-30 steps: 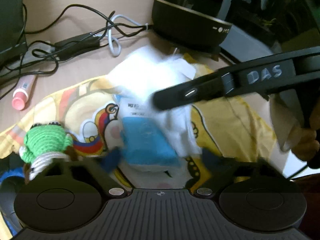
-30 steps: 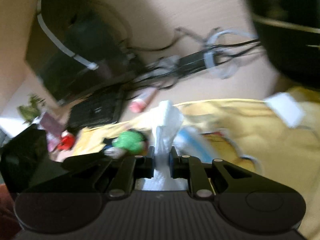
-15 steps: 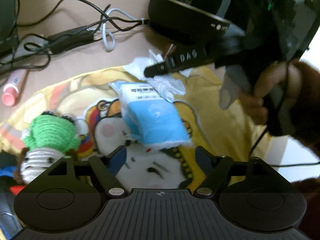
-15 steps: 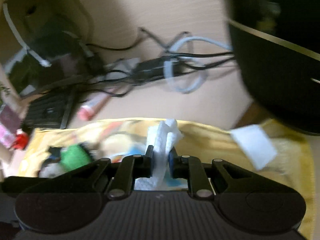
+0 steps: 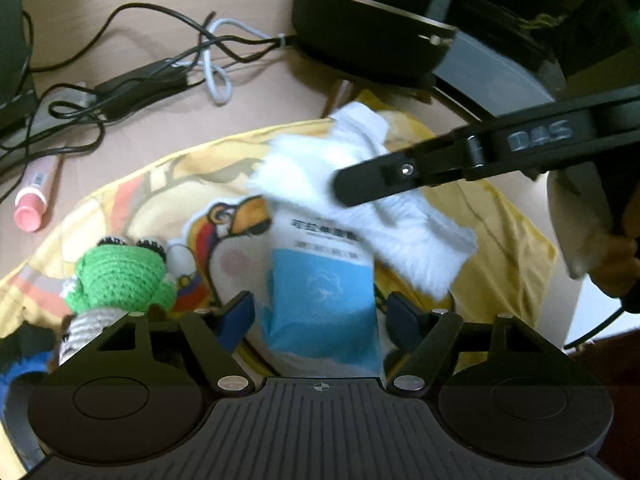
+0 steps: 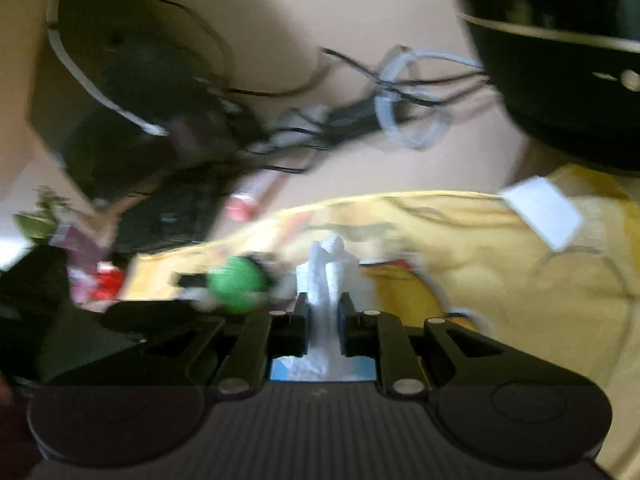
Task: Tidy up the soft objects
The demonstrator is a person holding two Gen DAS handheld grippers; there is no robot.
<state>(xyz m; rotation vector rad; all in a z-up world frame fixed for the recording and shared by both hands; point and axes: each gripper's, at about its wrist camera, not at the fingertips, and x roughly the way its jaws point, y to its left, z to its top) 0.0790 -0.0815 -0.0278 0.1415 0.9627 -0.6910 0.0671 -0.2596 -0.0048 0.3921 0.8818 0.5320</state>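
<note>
**Yellow cloth, white tissue, blue pack**

Yellow printed cloth (image 5: 500, 236) covers the beige counter (image 5: 256, 112). On it lies a blue-and-white tissue pack (image 5: 320, 280) between the fingers of the left gripper (image 5: 320, 312), whose jaws are closing without touching it. A crumpled white tissue (image 6: 326, 276) is pinched tight in the right gripper (image 6: 323, 320), whose black finger crosses above the pack at two o'clock. A green crocheted toy (image 5: 120, 276) sits at nine o'clock. Tangled black cables (image 5: 132, 80) and a pink tube (image 5: 34, 196) lie beyond at eleven.
</note>
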